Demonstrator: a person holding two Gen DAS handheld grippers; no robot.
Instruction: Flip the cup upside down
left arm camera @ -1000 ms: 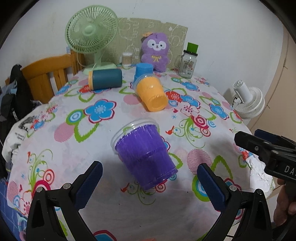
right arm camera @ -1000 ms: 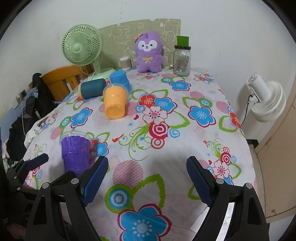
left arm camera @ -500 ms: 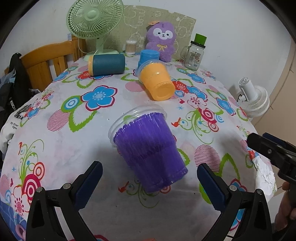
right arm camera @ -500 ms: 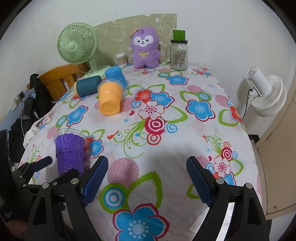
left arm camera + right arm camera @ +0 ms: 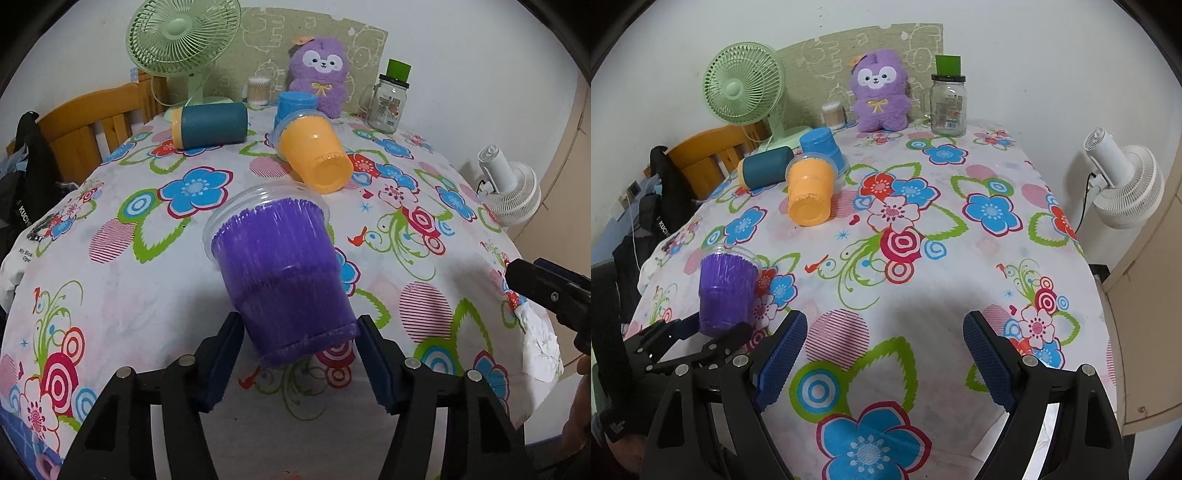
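The left claw (image 5: 297,354) has its blue pads pressed against both sides of the purple cup (image 5: 280,273), gripping it near the base; the cup stands at the near left edge of the flowered tablecloth (image 5: 923,229), rim up and tilted slightly. The right claw (image 5: 884,354) hangs over the cloth with its pads wide apart, holding nothing. Farther back, an orange cup (image 5: 810,194) and a teal cup (image 5: 764,171) lie on their sides.

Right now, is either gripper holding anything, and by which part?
The left gripper is closed on the purple cup, pinching its narrow base end from both sides. The right gripper is open and holds nothing.
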